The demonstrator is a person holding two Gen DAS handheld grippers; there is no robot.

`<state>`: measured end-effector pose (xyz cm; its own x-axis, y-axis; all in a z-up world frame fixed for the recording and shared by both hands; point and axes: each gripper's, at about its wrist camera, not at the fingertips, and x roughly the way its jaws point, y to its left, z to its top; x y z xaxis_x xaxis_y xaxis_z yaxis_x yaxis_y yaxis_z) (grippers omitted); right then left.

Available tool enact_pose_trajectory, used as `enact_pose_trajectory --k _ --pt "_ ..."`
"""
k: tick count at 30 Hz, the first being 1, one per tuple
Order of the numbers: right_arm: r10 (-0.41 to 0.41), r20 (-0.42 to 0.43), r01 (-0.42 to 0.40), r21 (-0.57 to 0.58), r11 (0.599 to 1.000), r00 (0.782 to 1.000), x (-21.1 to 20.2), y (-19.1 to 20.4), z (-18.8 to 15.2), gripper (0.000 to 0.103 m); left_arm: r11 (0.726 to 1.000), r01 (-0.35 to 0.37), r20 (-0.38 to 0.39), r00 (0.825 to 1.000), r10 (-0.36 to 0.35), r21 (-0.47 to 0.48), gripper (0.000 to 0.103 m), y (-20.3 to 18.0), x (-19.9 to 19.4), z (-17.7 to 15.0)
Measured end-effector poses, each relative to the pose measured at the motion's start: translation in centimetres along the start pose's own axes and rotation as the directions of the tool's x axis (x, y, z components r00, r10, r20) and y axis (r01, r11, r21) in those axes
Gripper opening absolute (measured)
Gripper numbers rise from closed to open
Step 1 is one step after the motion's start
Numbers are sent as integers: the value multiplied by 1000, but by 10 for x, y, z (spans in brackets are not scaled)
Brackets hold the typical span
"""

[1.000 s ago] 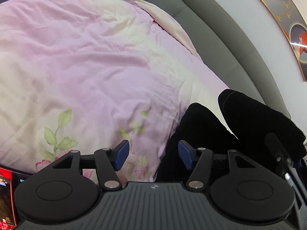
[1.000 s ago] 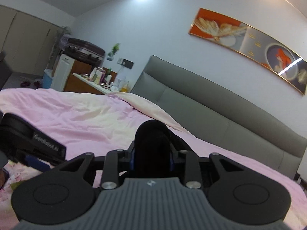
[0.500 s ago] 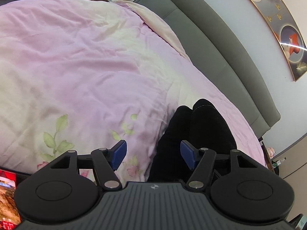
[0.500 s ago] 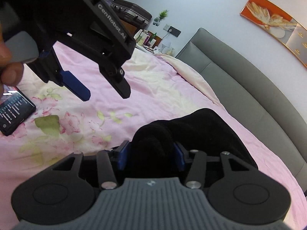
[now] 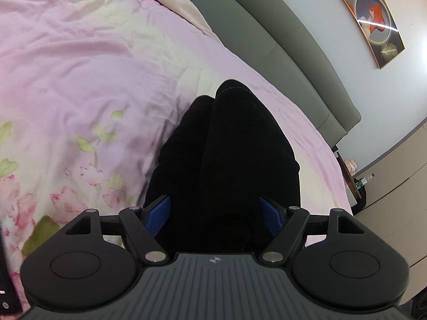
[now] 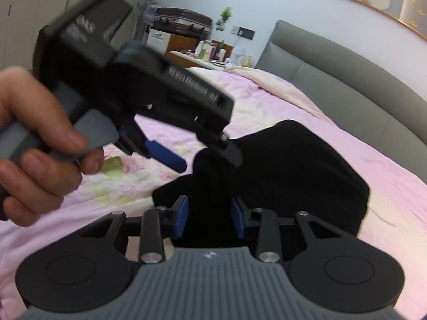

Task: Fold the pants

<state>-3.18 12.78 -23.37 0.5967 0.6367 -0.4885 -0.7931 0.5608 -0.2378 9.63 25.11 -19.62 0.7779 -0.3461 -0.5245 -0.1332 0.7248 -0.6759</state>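
The black pants [image 5: 229, 154] lie bunched on the pink floral duvet [image 5: 88, 61]; they also show in the right wrist view [image 6: 288, 170]. My left gripper [image 5: 214, 214] is open, its blue pads on either side of the near end of the pants. It also shows from the side in the right wrist view [image 6: 205, 157], held in a hand. My right gripper [image 6: 209, 220] has its jaws parted, with a fold of the pants between the pads; the pads stand a little off the cloth.
A grey padded headboard [image 5: 269, 42] runs along the far side of the bed. A nightstand with bottles [image 6: 213, 53] stands at the far end. A bedside stand [image 5: 355, 178] is off the right edge of the bed. A phone edge [image 5: 6, 288] lies at the left.
The left gripper moved right, over the pants, which now sit between its pads. The right gripper, shut on the pants a second ago, has dropped lower and its jaws have opened.
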Motion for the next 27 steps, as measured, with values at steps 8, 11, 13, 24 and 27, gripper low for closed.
enact_pose_trajectory --k 8,11,13,24,27 --pt "-97 -21 99 171 980 995 -35 -70 7 41 999 25 4 1000 -25 -28 43 0 10 -2" --pt "-107 -40 114 276 954 993 -30 -103 26 49 1000 0 13 1000 -1 26 43 -8 7 -6" --pt "-85 -79 106 332 937 993 -15 -122 49 63 999 5 15 1000 -6 45 43 -12 6 -8" --pt "85 -404 146 508 849 911 133 -164 141 67 995 6 13 1000 -7 98 43 -15 6 -12" --pt "106 -473 183 525 831 874 162 -156 157 67 995 6 13 1000 -7 98 43 -14 7 -12"
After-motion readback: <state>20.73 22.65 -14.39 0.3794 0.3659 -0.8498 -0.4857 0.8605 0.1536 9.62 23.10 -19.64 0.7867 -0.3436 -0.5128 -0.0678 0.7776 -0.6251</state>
